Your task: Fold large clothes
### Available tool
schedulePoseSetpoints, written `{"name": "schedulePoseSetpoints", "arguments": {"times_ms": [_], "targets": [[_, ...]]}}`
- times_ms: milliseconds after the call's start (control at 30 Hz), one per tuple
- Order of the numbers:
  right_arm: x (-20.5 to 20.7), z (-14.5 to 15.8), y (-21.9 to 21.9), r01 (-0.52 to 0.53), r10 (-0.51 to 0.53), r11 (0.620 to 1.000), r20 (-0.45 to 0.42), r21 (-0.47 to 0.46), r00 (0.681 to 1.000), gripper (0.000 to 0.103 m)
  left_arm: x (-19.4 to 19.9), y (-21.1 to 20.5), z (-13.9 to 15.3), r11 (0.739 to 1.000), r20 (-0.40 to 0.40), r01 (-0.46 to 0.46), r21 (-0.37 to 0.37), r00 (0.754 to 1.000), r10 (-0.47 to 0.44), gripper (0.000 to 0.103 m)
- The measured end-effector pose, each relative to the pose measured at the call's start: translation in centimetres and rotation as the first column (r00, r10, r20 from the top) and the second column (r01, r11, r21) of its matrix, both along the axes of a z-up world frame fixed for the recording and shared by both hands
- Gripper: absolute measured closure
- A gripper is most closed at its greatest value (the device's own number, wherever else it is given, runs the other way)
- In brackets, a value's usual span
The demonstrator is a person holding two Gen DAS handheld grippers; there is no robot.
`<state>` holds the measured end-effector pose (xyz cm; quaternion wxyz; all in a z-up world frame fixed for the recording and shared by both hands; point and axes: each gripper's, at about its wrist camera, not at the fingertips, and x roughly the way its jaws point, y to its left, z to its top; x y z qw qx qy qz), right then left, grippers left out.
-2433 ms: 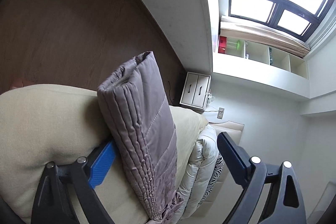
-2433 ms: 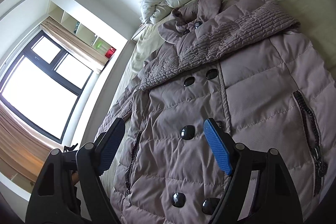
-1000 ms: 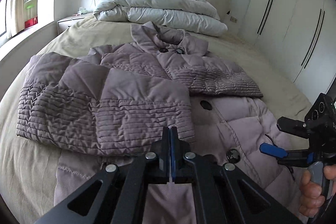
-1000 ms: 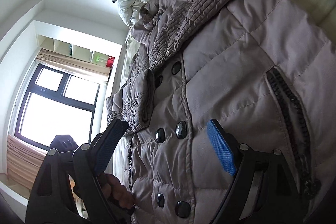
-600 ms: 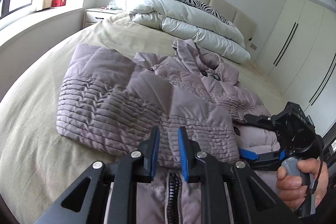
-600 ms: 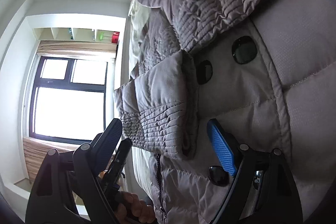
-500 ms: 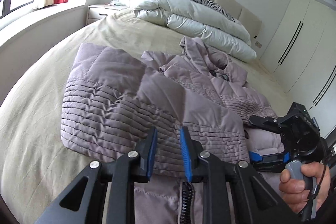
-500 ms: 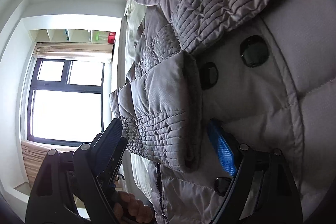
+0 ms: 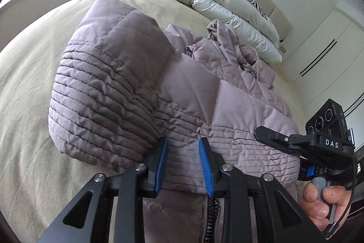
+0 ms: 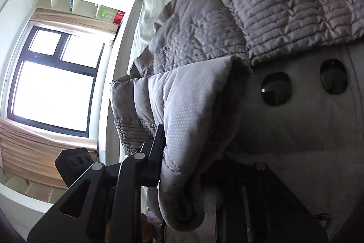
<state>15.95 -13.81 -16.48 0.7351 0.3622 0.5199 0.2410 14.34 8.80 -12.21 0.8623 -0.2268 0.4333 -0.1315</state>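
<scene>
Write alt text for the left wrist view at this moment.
The left gripper, jaws partly open with nothing between them, sits at the edge of a folded sleeve on a mauve puffer coat spread over a beige bed. At right, a hand holds the right gripper at the sleeve's cuff.

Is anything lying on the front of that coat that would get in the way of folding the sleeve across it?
Nothing visible: the coat front shows only its own buttons and the other folded sleeve.
</scene>
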Motion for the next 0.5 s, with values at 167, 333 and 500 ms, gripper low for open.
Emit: {"name": "schedulePoseSetpoints", "arguments": {"times_ms": [167,333,500], "targets": [[0.9,8.4,-0.8,-0.022,0.026,0.999,0.174,-0.023,0.984,0.085,-2.2,0.0,3.6,0.999,0.139,-0.037,0.002,0.99,0.037,0.02],[2.6,17.5,-5.3,0.016,-0.014,1.0,0.312,-0.002,0.95,0.085,-2.9,-0.3,5.8,0.994,0.248,-0.096,0.046,0.965,0.082,0.003],[2.7,22.9,-11.4,0.048,-0.079,0.995,0.368,0.091,0.926,0.085,-0.7,-2.3,4.5,0.974,0.215,-0.124,0.187,0.973,0.083,0.003]]}}
